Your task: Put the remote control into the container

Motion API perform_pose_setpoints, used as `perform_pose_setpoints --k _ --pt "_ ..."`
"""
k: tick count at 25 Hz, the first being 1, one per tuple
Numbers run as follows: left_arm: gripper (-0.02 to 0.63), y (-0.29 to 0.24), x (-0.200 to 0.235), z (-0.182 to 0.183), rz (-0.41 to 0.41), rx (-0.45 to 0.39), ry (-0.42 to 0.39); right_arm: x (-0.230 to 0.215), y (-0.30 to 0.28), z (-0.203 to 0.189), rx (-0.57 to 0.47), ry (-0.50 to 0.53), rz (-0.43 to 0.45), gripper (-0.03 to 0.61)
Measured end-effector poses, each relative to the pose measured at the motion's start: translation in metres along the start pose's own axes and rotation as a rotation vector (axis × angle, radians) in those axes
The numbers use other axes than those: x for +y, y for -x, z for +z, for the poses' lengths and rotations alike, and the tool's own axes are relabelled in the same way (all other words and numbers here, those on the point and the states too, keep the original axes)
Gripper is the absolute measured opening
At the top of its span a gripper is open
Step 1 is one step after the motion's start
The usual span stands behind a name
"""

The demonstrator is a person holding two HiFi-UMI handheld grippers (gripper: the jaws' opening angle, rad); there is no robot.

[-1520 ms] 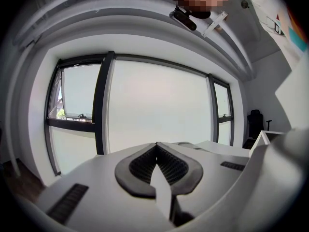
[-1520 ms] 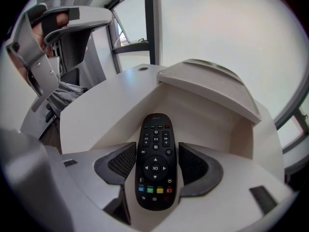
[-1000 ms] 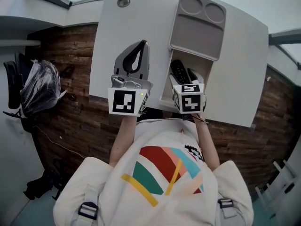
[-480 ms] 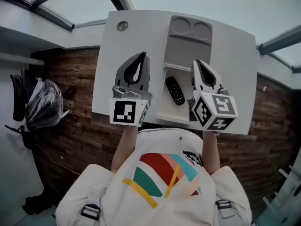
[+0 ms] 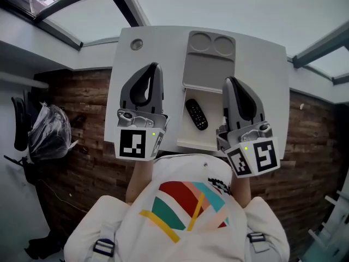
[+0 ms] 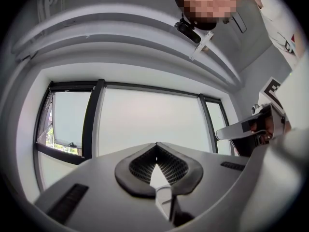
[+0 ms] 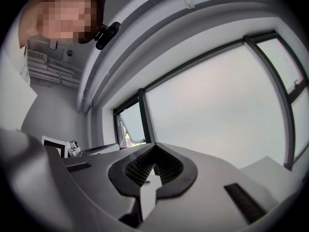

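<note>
Remote control (image 5: 196, 114) in container (image 5: 213, 132), axis diag., far end seemingly left.

Right tongs (image 7: 154, 148) closed, tips touching, nothing between; facing large window (image 7: 217, 105); ceiling beams (image 7: 159, 13) above.

We see a black remote control (image 5: 196, 114), a white container (image 5: 211, 127), a white tabletop (image 5: 163, 48), and a grey left gripper (image 5: 155, 67) and right gripper (image 5: 229, 81) bearing black-and-white square markers.

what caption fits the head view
Remote lies in the open container, left claw and right claw shut and empty beside it.
</note>
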State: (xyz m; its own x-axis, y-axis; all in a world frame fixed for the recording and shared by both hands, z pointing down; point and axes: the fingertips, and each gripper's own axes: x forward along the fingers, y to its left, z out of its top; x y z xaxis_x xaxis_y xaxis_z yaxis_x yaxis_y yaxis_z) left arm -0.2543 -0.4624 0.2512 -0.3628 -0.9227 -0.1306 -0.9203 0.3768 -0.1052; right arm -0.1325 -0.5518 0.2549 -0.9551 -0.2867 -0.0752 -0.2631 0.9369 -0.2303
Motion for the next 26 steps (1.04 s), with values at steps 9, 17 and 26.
perform_pose_setpoints --k 9,17,26 --pt "0.008 -0.008 -0.010 -0.001 -0.039 -0.004 0.004 -0.001 0.004 -0.028 0.077 -0.041 -0.005 0.000" --pt "0.008 -0.019 -0.015 -0.003 -0.082 -0.015 -0.005 0.000 0.000 -0.035 0.118 0.009 -0.007 0.000" --pt "0.008 -0.027 -0.011 -0.006 -0.079 -0.008 0.020 0.005 -0.010 -0.044 0.144 0.010 0.016 0.000"
